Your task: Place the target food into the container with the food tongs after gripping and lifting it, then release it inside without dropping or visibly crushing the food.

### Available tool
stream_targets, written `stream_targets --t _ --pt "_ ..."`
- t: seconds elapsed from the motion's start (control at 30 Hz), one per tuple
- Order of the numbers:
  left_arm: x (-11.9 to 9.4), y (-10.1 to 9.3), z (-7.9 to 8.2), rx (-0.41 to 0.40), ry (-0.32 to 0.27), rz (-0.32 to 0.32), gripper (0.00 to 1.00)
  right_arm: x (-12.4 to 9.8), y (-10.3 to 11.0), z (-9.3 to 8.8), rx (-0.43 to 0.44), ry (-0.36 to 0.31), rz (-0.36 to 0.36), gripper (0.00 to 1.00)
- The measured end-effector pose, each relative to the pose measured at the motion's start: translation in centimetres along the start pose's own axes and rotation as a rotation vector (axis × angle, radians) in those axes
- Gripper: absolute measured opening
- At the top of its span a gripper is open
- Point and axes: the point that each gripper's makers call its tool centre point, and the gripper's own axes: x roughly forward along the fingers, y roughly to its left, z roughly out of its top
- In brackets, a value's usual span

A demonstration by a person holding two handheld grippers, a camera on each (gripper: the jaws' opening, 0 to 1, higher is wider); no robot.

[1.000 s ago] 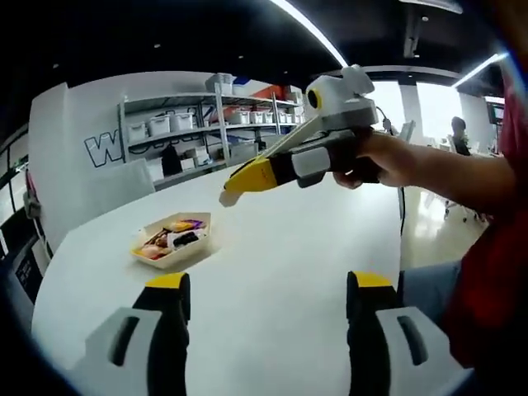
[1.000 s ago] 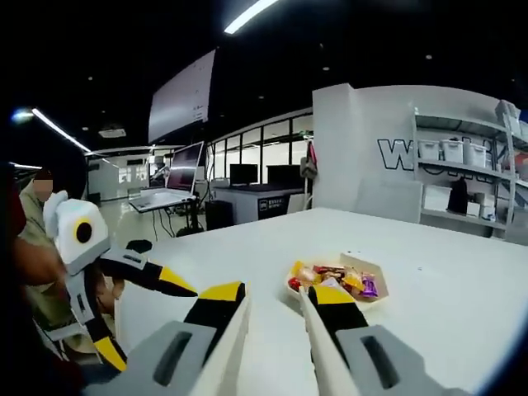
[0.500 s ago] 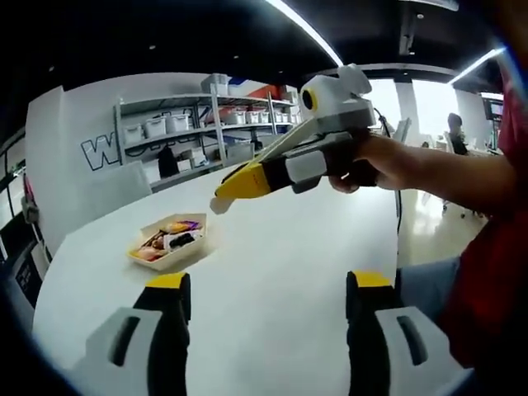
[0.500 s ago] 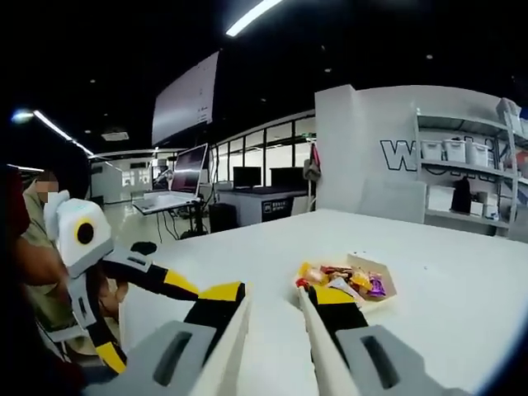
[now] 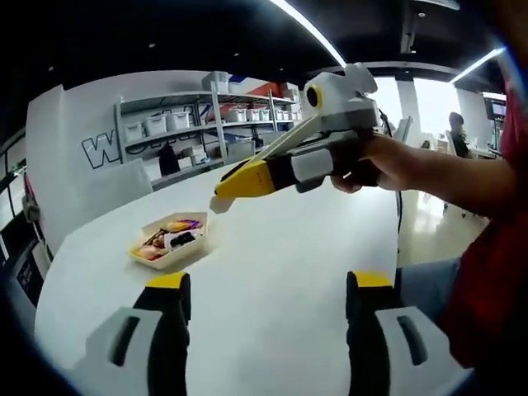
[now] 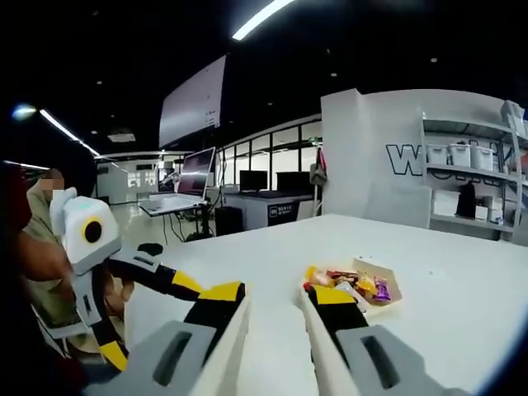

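Your left fingers [image 5: 168, 289] stand wide apart with nothing between them, hovering above the bare white worktop [image 5: 280, 272]. Your right fingers [image 6: 223, 299] are set much closer, a narrow gap, and they hold nothing either; in the left gripper view the right gripper [image 5: 224, 186] hangs in the air with its yellow tips drawn nearly together, pointing toward the tray [image 5: 195, 244].

The food [image 6: 353, 285] lies in that one shallow paper tray, well ahead of both grippers: a loose pile of small wrapped pieces in orange, red, purple and white. From this far off you can't count the pieces reliably, nor say which one is the target.

As for progress, judge it as barely begun. No food is gripped or lifted. No tongs can be made out on the worktop or in either gripper, and there is no second container, so whether the tray is the source or the goal is unclear from here. Everything is left to do: get the tongs, close gently on a piece, lift it, carry it, let go inside.

Count: two grippers, one tray, one heap of food, one worktop. Behind the tray stands one shelf rack [image 5: 206, 132] with white bins.
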Motion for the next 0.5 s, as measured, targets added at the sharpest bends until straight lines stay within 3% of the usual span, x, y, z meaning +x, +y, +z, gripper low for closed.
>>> stream_targets --t 0.27,0.5 --pt "-0.8 -0.4 0.0 0.011 0.021 0.023 0.75 0.1 0.8 -0.1 -0.005 -0.003 0.027 0.25" --pt "-1.7 -0.1 0.1 -0.021 0.0 0.033 0.74 0.2 1.9 0.0 -0.007 -0.006 0.066 0.25"
